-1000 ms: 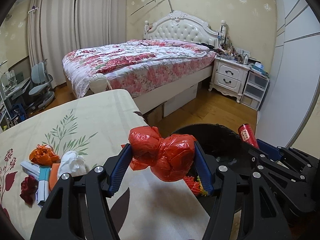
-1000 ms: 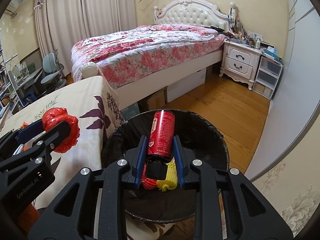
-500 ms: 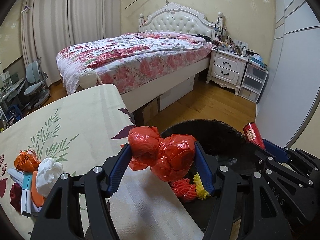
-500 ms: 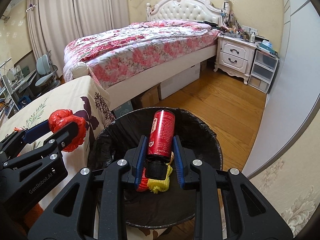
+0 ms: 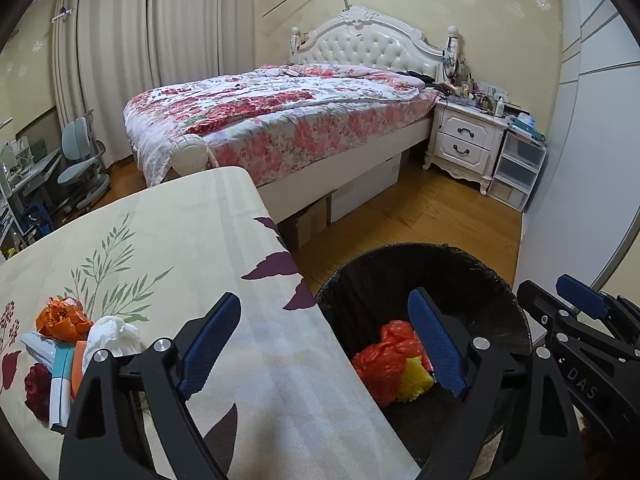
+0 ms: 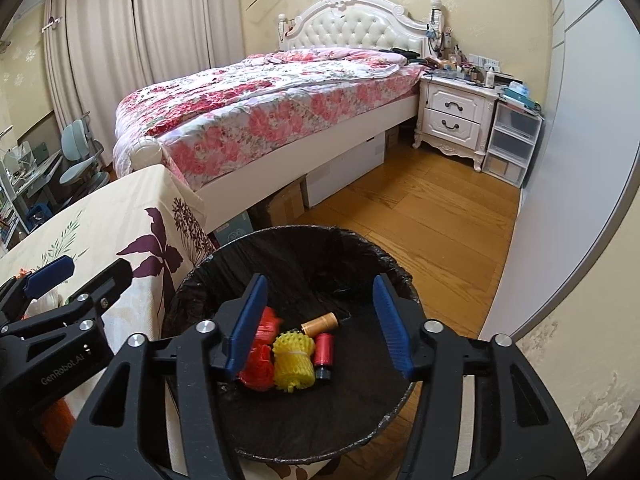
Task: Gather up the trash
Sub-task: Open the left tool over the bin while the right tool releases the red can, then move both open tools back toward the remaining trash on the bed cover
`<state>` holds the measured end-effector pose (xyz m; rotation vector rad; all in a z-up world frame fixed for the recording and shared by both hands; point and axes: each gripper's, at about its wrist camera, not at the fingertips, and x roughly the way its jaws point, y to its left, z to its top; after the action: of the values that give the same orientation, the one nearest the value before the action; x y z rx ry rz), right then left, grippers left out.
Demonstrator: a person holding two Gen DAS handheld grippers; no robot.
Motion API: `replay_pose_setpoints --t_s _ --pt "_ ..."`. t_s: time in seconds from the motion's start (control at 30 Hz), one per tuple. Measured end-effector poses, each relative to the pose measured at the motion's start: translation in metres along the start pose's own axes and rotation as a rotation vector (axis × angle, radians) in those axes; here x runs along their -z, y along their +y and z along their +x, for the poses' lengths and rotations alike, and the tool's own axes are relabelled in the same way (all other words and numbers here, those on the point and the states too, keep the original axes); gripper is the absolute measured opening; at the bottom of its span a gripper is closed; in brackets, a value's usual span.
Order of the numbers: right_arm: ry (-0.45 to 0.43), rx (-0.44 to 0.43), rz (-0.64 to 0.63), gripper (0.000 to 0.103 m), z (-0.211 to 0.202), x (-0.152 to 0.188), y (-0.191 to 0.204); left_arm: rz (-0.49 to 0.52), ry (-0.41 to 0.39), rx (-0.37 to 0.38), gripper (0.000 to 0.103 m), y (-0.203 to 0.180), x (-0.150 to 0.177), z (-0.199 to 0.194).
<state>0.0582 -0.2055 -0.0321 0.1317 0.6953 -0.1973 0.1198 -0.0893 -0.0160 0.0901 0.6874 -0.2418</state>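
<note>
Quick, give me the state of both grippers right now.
Left gripper: open, jaws just opened, nothing between them; the red bag lies in the bin.
Right gripper: open, jaws just opened, empty; the red can lies in the bin.

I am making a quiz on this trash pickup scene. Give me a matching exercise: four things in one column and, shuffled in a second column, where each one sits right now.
Things:
1. red can
2. white crumpled tissue
3. yellow foam net
4. white nightstand

Places:
A. on the floral tablecloth, beside the orange wrapper
B. in the black-lined bin, right of the yellow piece
C. against the wall beside the bed
D. in the bin, between the red bag and the can

Pairs: 1-B, 2-A, 3-D, 4-C
</note>
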Motion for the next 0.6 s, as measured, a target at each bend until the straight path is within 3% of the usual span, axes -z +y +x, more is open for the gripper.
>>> replay_pose_setpoints --t_s 0.2,0.6 --pt "-0.009 0.0 0.006 0.067 -0.007 0.0 0.004 -0.008 -0.013 -0.025 0.086 0.011 0.002 -0.015" --pt "0.001 -0.068 -0.034 0.068 -0.018 0.008 0.042 -0.073 -0.016 -0.104 0.086 0.06 0.016 -0.05"
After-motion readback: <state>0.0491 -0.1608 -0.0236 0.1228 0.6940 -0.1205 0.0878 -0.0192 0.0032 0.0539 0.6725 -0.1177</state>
